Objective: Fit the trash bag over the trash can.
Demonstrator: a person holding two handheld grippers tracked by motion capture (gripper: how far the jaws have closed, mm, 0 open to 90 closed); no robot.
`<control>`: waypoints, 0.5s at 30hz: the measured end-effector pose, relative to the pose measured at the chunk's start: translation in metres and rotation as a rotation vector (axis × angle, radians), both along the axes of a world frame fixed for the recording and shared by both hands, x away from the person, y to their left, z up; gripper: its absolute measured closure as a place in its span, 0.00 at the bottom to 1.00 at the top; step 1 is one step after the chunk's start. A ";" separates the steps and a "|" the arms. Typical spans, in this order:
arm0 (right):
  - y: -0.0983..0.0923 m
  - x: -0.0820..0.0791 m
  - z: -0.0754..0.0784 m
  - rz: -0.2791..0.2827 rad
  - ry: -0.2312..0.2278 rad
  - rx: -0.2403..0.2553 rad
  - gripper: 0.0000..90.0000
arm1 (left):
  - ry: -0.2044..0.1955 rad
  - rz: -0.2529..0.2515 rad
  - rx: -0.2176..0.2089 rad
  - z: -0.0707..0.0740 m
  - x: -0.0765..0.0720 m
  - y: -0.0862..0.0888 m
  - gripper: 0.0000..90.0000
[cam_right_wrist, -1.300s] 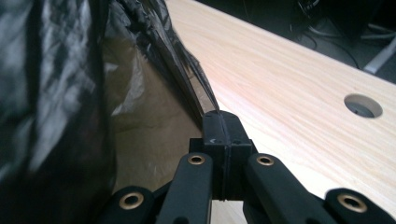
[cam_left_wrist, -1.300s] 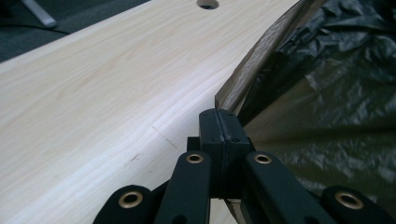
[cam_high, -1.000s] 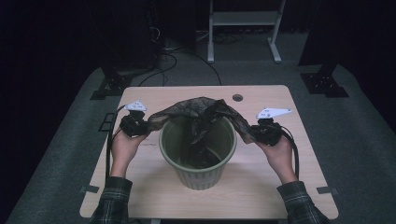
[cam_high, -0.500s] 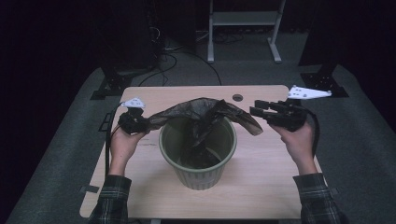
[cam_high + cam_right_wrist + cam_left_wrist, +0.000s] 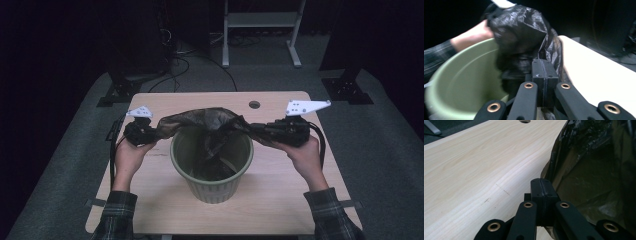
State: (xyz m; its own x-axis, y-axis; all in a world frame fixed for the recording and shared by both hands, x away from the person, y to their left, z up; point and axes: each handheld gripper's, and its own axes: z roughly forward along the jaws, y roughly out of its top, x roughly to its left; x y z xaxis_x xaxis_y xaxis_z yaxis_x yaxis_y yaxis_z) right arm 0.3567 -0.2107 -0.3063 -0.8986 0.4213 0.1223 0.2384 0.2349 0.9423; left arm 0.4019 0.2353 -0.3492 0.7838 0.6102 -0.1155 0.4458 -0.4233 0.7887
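A pale green bin point(image 5: 215, 187) stands upright in the middle of the wooden table point(image 5: 280, 195). A dark plastic bag point(image 5: 200, 120) is stretched across its mouth, and part of it hangs down inside. My left gripper point(image 5: 156, 131) is at the bin's left rim, shut on the bag's left edge. Its jaws point(image 5: 541, 186) meet beside the bag film point(image 5: 594, 165). My right gripper point(image 5: 252, 129) is at the right rim. Its jaws have just been closing and now pinch the bag. In the right gripper view the right gripper point(image 5: 543, 67) points over the bin point(image 5: 466, 80) into the bunched bag point(image 5: 521, 27).
A round cable hole point(image 5: 254, 104) lies in the table's far edge. The person's hand point(image 5: 474, 32) and plaid sleeve are across the bin. Behind the table, cables and a metal stand point(image 5: 260, 20) sit on the dark floor.
My right hand has risen and pulled the bag's right side outward, so the bag lies tauter over the bin. My left hand has stayed in place.
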 end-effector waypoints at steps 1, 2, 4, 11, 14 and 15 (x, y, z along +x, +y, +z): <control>-0.001 -0.009 -0.001 0.017 -0.004 -0.003 1.00 | -0.003 -0.002 -0.002 0.000 -0.002 0.001 1.00; -0.002 -0.017 -0.002 0.031 -0.011 -0.018 1.00 | -0.002 -0.005 0.001 0.000 -0.003 0.001 1.00; -0.004 -0.032 -0.004 0.067 -0.016 -0.016 1.00 | -0.009 -0.002 0.003 0.001 -0.007 0.003 1.00; 0.000 -0.076 -0.023 0.190 -0.009 -0.034 1.00 | -0.008 0.004 -0.003 -0.001 -0.013 0.008 1.00; 0.000 -0.083 -0.034 0.225 0.011 -0.046 1.00 | 0.000 0.000 -0.006 -0.005 -0.014 0.008 1.00; 0.001 -0.085 -0.038 0.242 0.024 -0.046 1.00 | 0.001 -0.001 -0.008 -0.006 -0.014 0.009 1.00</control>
